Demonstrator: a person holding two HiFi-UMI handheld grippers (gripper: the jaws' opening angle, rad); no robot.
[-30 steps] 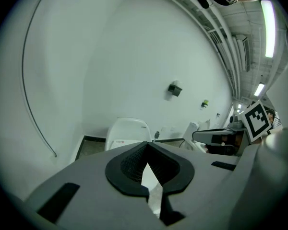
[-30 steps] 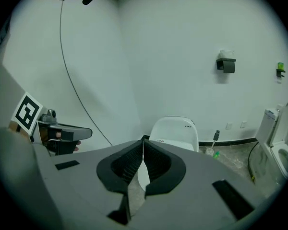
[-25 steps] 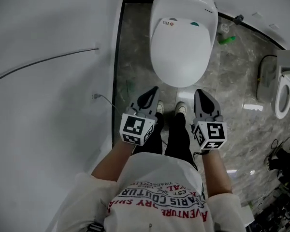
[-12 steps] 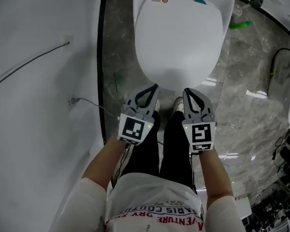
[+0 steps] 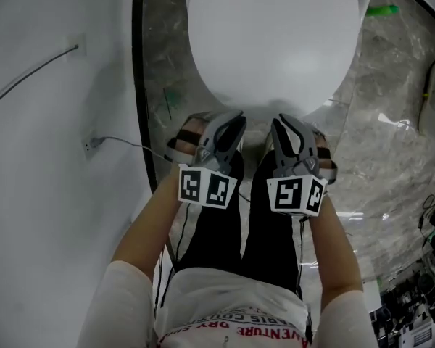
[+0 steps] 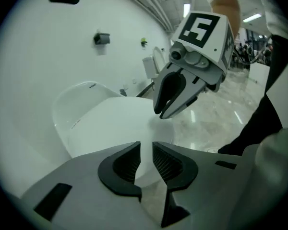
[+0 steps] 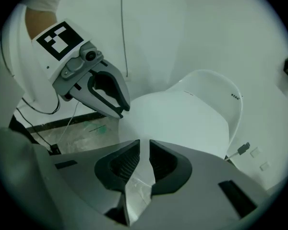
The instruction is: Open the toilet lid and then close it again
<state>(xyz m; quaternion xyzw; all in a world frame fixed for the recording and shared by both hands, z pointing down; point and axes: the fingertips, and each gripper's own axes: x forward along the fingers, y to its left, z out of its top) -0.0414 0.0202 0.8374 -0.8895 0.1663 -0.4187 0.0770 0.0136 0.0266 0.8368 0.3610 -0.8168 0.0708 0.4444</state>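
Note:
The white toilet lid (image 5: pixel 275 42) lies down flat over the bowl and fills the top of the head view. My left gripper (image 5: pixel 234 119) and right gripper (image 5: pixel 278 122) hang side by side just before the lid's front edge, both pointing down at it. In the left gripper view the left gripper (image 6: pixel 146 145) has its jaws opening, a slim gap with only the lid (image 6: pixel 110 123) showing through. The right gripper (image 7: pixel 144 143) shows a narrower gap that is starting to open, and nothing sits in it. Neither gripper touches the lid (image 7: pixel 182 119).
A white wall runs along the left, with a cable and plug (image 5: pixel 90 145) on the marble floor beside it. A green item (image 5: pixel 383 9) lies at the far right of the toilet. The person's dark trouser legs (image 5: pixel 217 223) and shoes stand right under the grippers.
Both grippers have sunk toward the lid's front edge and rolled so their marker cubes face up. The toilet looms larger in view. The left jaws have parted.

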